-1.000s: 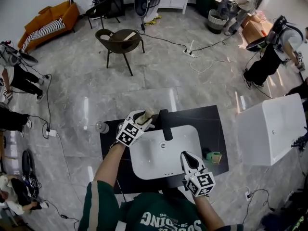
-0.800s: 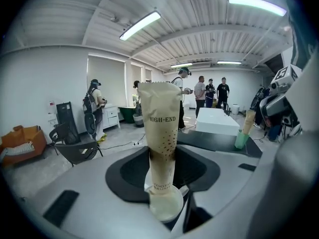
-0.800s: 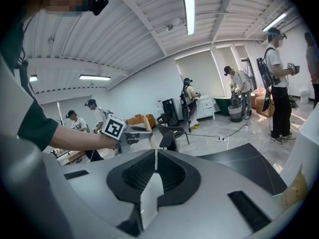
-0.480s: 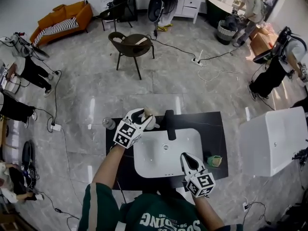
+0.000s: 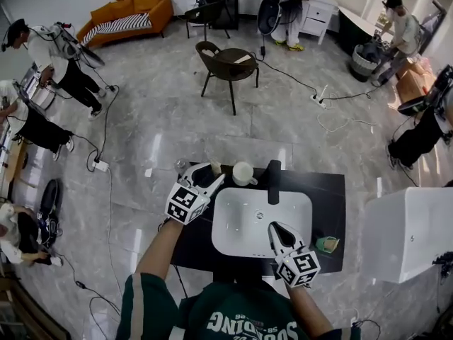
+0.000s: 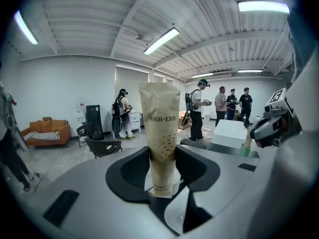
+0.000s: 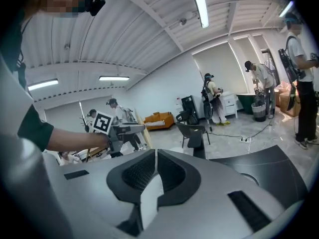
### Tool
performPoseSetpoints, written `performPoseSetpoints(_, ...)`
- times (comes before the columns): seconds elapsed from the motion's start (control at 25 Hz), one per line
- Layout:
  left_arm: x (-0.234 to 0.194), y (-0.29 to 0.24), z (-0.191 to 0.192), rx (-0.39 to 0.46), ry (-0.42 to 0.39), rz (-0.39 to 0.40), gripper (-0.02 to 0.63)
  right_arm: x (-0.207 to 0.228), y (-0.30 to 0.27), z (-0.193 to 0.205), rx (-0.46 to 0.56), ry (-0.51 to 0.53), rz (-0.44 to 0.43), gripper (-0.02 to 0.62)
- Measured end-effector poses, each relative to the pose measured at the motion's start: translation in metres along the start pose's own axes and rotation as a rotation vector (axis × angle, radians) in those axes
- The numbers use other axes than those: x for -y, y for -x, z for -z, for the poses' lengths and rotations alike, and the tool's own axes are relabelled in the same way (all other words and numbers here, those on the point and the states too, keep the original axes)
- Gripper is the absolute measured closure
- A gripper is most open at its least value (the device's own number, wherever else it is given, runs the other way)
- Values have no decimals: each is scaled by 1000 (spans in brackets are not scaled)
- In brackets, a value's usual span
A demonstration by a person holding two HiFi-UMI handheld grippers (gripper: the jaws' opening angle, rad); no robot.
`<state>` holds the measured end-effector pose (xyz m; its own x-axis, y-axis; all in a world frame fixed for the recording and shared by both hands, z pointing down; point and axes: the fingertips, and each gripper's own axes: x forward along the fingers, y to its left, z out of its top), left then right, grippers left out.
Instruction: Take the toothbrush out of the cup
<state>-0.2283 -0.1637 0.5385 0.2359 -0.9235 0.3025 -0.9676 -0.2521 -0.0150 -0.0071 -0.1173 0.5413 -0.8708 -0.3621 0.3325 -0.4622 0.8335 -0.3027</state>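
Brush hidden in paper pkg (image 6: 160,133) (cup (image 5: 243,173) inside too small).

Dark green shirt (image 5: 233,322), white lettering; striped sleeve (image 5: 145,292); left gripper (image 5: 211,175), right gripper (image 5: 273,228) white, square black-white markers.

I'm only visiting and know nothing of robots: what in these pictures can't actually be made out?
- The brush itself: in the left gripper view, the beige paper toothbrush sleeve, held in the left gripper's jaws, covers it entirely.
- Inside of the white cup: in the head view it is too small to tell what it holds.
- Small green object on the black counter: in the head view it is too small to identify.
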Motion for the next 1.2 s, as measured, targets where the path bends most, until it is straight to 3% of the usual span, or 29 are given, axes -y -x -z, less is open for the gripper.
performPoseSetpoints(0.68, -20, 135, 97, -117, 118, -217, 437, -72, -51, 26, -102, 61, -215, 551)
performPoseSetpoints(1.2, 9, 210, 179, -258, 208, -323, 437, -118, -70, 52, -177, 81, -348, 551)
